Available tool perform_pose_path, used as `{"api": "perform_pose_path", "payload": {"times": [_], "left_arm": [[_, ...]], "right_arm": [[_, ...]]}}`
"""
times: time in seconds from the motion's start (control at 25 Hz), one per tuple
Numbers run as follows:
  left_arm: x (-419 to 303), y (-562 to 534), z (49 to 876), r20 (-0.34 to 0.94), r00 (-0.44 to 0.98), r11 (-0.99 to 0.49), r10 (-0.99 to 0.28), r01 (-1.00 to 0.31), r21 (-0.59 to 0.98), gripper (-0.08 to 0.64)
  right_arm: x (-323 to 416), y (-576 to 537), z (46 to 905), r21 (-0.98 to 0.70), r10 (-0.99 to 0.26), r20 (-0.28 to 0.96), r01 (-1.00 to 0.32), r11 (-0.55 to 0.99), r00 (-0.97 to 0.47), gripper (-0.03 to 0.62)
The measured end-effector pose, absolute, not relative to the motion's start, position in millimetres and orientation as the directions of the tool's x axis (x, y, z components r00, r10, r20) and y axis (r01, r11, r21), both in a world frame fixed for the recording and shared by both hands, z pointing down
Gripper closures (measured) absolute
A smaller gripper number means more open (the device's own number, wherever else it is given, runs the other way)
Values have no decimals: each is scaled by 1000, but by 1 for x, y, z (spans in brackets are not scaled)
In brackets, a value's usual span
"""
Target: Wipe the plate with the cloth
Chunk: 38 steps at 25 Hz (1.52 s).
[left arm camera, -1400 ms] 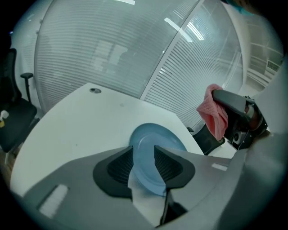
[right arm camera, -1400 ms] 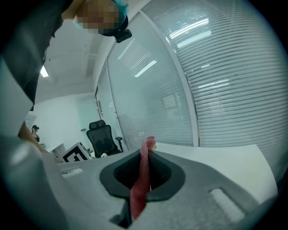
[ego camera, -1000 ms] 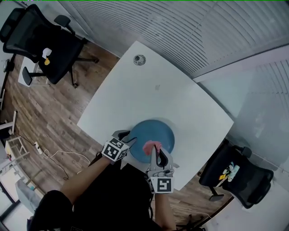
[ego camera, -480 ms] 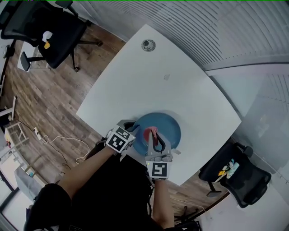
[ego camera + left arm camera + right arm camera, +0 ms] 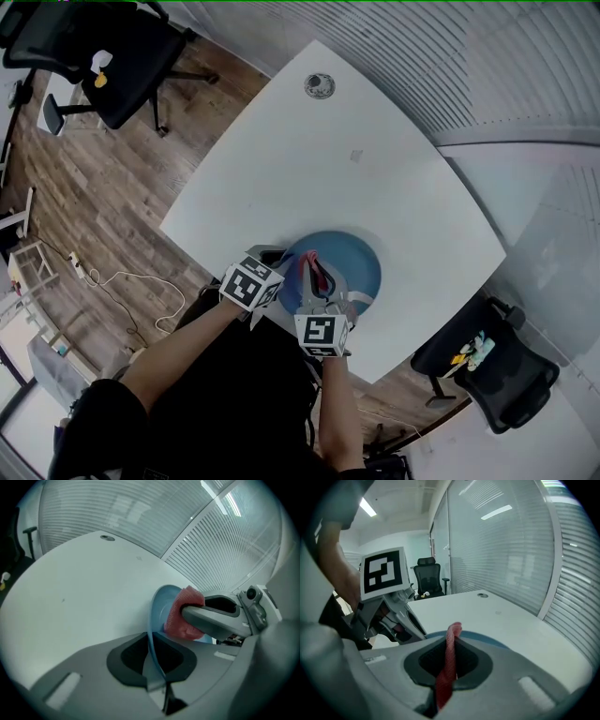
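A blue plate (image 5: 362,266) lies near the front edge of the white table (image 5: 309,159). My left gripper (image 5: 281,270) is at the plate's left rim, and its jaws have just been closing. In the left gripper view the rim (image 5: 152,634) runs edge-on between the jaws (image 5: 153,662), which grip it. My right gripper (image 5: 317,277) is shut on a red cloth (image 5: 309,261) and holds it over the plate's left part, close to the left gripper. From the right gripper view the cloth (image 5: 450,656) is a thin folded strip pinched between the jaws, with the plate (image 5: 490,641) just beyond.
A round cable grommet (image 5: 319,86) sits at the table's far side. Black office chairs stand at the upper left (image 5: 84,47) and lower right (image 5: 487,375). A cable (image 5: 122,281) lies on the wooden floor at the left. Blinds cover the glass walls.
The right gripper has come down and leftward with the cloth, closer to the left gripper. The left gripper has stayed at the plate's left rim.
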<state>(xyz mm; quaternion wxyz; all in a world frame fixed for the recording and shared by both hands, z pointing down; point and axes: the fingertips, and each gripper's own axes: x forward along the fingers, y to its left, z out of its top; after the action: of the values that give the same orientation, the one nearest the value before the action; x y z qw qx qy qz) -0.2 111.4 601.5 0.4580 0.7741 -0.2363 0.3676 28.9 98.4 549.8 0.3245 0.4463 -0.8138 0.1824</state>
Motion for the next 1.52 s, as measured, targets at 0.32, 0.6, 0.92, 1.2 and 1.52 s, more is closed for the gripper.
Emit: {"api": "perform_pose_path", "payload": {"times": [0.32, 0.6, 0.92, 1.2, 1.52], "left_arm": [[1, 116, 602, 772, 635, -450, -14, -694, 562, 531], [6, 117, 602, 761, 648, -453, -24, -686, 569, 535], [6, 118, 601, 763, 646, -468, -24, -681, 562, 537], [5, 119, 601, 769, 640, -505, -10, -667, 549, 534], [6, 118, 602, 771, 637, -515, -10, -664, 542, 532]], "right_arm": [[12, 97, 563, 33, -554, 709, -764, 644, -436, 575], [-2, 97, 585, 15, -467, 748, -692, 722, -471, 577], [5, 94, 591, 22, -458, 759, -686, 728, -462, 577], [28, 78, 592, 93, -506, 778, -728, 680, -373, 576], [60, 65, 594, 198, -544, 804, -756, 623, -239, 575]]}}
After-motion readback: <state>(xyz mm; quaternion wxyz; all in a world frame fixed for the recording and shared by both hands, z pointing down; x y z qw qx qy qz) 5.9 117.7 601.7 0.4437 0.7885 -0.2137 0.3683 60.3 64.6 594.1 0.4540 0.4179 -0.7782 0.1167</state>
